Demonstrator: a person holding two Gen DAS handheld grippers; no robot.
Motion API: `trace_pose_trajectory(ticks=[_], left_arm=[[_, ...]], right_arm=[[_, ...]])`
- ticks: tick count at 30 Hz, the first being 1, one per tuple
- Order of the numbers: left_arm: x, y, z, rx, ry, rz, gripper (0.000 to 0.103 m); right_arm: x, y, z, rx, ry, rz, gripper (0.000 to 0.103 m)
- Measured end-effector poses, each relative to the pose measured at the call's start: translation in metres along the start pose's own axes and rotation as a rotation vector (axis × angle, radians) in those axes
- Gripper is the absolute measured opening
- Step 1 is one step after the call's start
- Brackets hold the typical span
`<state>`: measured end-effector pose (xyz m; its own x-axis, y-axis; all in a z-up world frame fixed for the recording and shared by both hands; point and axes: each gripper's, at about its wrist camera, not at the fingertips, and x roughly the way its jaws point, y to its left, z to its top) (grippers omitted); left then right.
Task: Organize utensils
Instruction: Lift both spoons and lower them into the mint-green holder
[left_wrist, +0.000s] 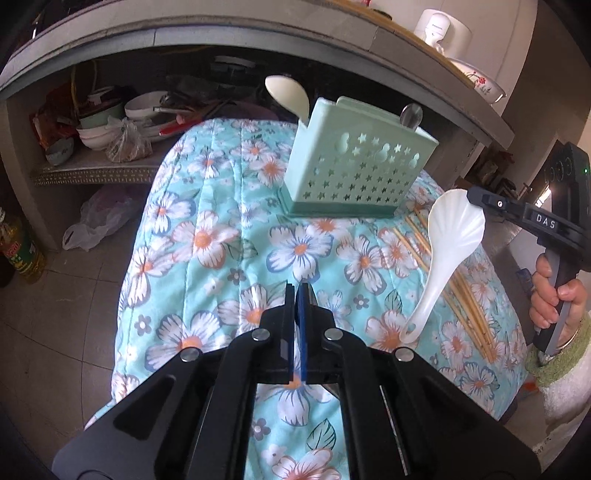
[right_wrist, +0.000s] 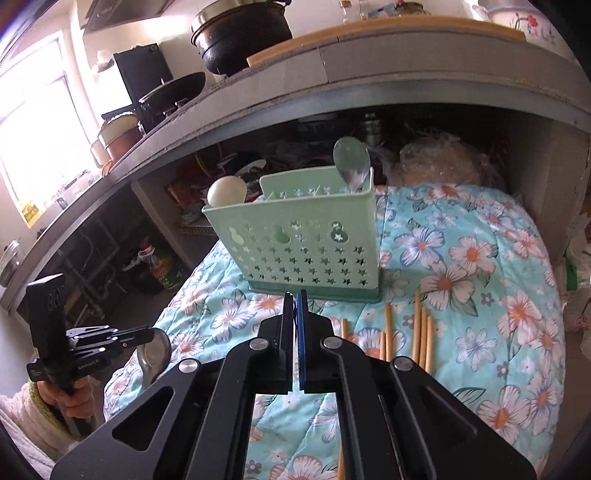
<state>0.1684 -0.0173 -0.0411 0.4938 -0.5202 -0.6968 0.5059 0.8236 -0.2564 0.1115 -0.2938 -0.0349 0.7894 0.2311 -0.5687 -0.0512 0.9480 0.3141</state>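
A mint-green utensil caddy (left_wrist: 354, 162) (right_wrist: 303, 240) with star holes stands upright on the floral quilt (left_wrist: 207, 229). A cream spoon (left_wrist: 288, 94) and a metal spoon (left_wrist: 412, 114) stick out of it. My right gripper (left_wrist: 474, 197) (right_wrist: 295, 295) is shut on the bowl rim of a white shell-shaped spoon (left_wrist: 448, 236), which hangs handle-down above the quilt, right of the caddy. My left gripper (left_wrist: 298, 290) (right_wrist: 149, 334) is shut on a metal spoon (right_wrist: 155, 354), seen only in the right wrist view. Several bamboo chopsticks (left_wrist: 443, 280) (right_wrist: 421, 332) lie loose on the quilt.
Behind the quilt, a concrete counter (right_wrist: 332, 85) overhangs a shelf crowded with bowls (left_wrist: 110, 122) and bags. A black pot (right_wrist: 240, 33) sits on the counter. An oil bottle (left_wrist: 22, 251) and a plastic bag (left_wrist: 96, 221) are on the tiled floor at left. A person's hand (left_wrist: 557, 299) grips the right handle.
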Motion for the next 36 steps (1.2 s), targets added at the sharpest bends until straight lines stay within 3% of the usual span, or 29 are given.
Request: trace_pose_trajectory(ticks=[10, 15, 19, 27, 36], left_arm=[[-0.057, -0.021, 0.109, 0.048, -0.321, 0.065, 0.001], [-0.076, -0.04, 0.167, 0.07, -0.548, 0.164, 0.001], [-0.065, -0.059, 0.199, 0.123, -0.662, 0.272, 0.001], [0.006, -0.073, 0.225, 0.243, -0.671, 0.452, 0.001], [0.049, -0.072, 0.206, 0.351, -0.634, 0.512, 0.001]], right_arm=[[-0.037, 0.001, 0.026, -0.027, -0.121, -0.055, 0.002], [-0.054, -0.003, 0.04, -0.029, -0.168, -0.069, 0.002], [-0.054, -0.008, 0.043, -0.023, -0.169, -0.074, 0.002], [-0.04, -0.018, 0.042, -0.002, -0.14, -0.075, 0.002], [-0.03, -0.025, 0.042, 0.007, -0.127, -0.07, 0.002]])
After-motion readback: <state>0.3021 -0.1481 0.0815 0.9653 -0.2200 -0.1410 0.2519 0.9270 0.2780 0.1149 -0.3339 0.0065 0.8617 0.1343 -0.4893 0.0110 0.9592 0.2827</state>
